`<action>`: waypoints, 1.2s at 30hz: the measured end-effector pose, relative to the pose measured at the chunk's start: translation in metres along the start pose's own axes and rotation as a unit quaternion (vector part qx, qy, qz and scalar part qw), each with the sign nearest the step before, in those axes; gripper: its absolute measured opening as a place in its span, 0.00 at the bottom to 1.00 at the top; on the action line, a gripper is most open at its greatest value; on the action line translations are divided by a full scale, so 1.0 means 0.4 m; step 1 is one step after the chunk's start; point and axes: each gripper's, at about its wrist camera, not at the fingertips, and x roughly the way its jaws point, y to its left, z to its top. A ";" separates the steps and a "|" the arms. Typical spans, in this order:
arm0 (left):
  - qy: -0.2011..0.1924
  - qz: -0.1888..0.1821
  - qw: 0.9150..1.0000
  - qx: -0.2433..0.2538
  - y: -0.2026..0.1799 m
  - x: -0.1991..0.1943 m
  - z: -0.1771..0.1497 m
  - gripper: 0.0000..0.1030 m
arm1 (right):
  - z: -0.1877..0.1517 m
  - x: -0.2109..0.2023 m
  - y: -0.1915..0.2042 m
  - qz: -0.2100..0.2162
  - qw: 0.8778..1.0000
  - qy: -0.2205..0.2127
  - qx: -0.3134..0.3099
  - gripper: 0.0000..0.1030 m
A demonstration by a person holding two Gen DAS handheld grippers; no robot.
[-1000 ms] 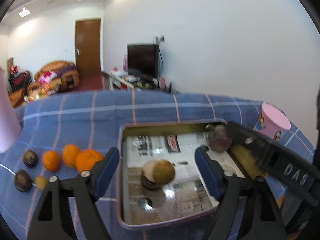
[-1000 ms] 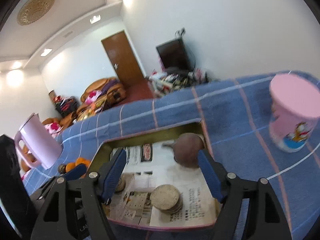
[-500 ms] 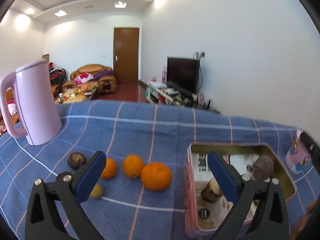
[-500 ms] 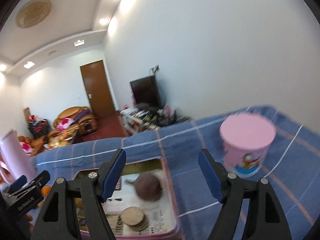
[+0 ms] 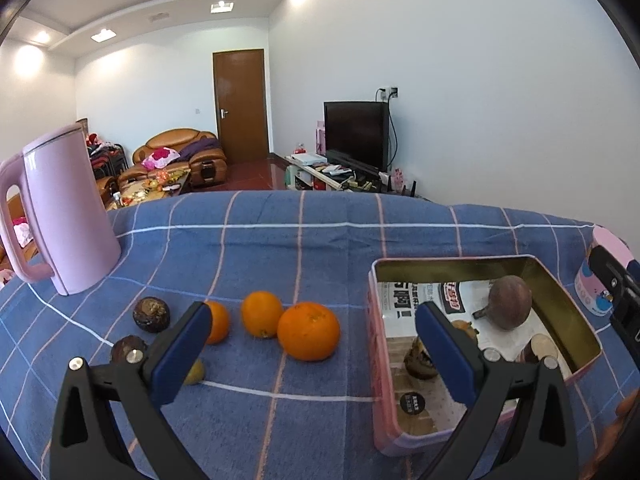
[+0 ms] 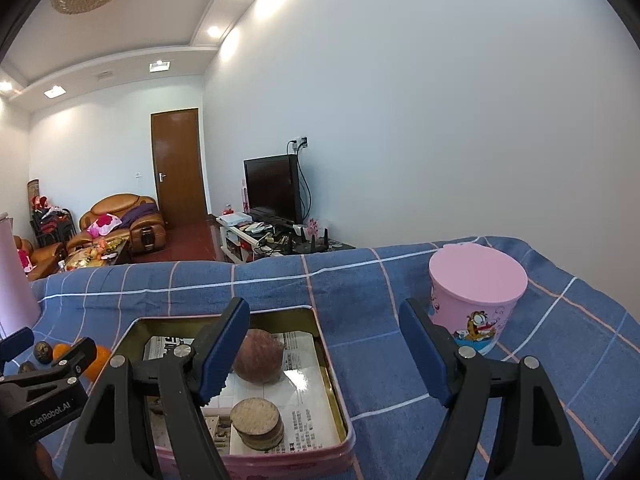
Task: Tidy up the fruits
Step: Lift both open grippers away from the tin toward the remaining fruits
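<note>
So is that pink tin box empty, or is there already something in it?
Not empty. The pink tin box is lidless, lined with printed paper, and holds a round purple-brown fruit plus a few smaller pieces nearer the camera.

A: Any writing you can read?
B: "GenRobot.AI", white on the black left gripper [image 6: 16, 354] body, in the right wrist view.
A: The newspaper [image 5: 424, 292] in the tin [image 5: 456, 264]?
B: Printed characters, bold black and a red block, too small to read.
A: The pink tub [image 6: 476, 300]?
B: A cartoon only.
</note>
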 end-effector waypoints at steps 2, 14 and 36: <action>-0.003 0.001 1.000 -0.004 0.005 -0.006 -0.003 1.00 | -0.003 -0.005 -0.002 -0.004 1.000 0.003 0.007 0.76; -0.004 -0.008 1.000 -0.016 0.058 -0.033 -0.019 1.00 | -0.025 -0.045 0.009 -0.016 0.999 0.013 0.036 0.76; 0.027 -0.002 0.999 -0.027 0.229 -0.017 -0.035 1.00 | -0.049 -0.083 0.212 0.028 0.999 0.026 0.016 0.76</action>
